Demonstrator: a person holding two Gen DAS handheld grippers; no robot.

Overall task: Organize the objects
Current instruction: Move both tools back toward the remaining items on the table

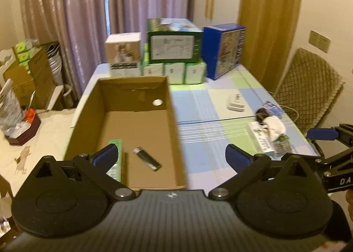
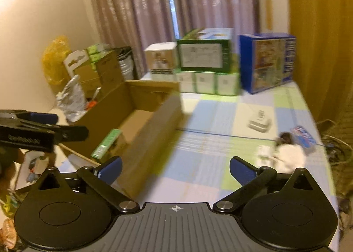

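Both grippers, left gripper [image 1: 171,156] and right gripper [image 2: 175,169], had fingers spread wide, holding nothing. Only the left wrist view showed a black lighter [image 1: 147,158] lying inside the cardboard box [image 1: 174,124]; both views showed the green carton [image 2: 107,142] in it.

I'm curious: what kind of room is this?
Probably a dining room at home: a table with a checked cloth, a cushioned chair beside it, and long curtains over a window.
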